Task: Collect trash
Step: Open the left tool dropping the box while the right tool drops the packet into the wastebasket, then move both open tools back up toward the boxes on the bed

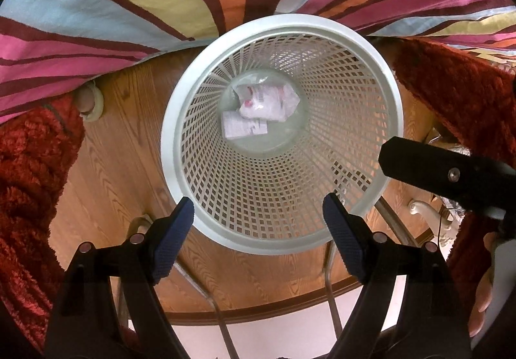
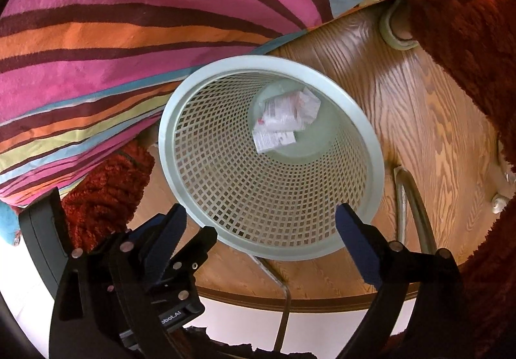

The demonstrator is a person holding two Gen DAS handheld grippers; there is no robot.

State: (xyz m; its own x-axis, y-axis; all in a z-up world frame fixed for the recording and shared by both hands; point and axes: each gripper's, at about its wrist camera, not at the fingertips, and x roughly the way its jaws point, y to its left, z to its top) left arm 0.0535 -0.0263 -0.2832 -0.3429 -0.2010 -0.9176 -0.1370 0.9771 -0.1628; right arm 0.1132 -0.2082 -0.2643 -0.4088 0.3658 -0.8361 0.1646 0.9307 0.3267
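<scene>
Wood-grain flooring (image 1: 129, 146) forms the ground, bordered by a striped bedcover (image 1: 96, 11) beyond the tongs and red shag rugs (image 1: 29, 165) to either side. Directly ahead of and below both tongs stands a white lattice wastebasket (image 1: 180, 120), its mouth open upward. At its bottom lie two pieces of crumpled paper trash (image 1: 264, 101), touching each other; their position suggests a completed drop. The left gripper (image 1: 258, 236) has its jaws spread wide and empty over the near rim, and the right gripper (image 2: 261, 230), likewise open and holding nothing, hangs just beside it. Metal chair legs (image 1: 200, 288) cross the floor beneath the tongs, and a bed-leg caster cup (image 1: 92, 104) sits ahead to the left; neither obstructs the basket.
</scene>
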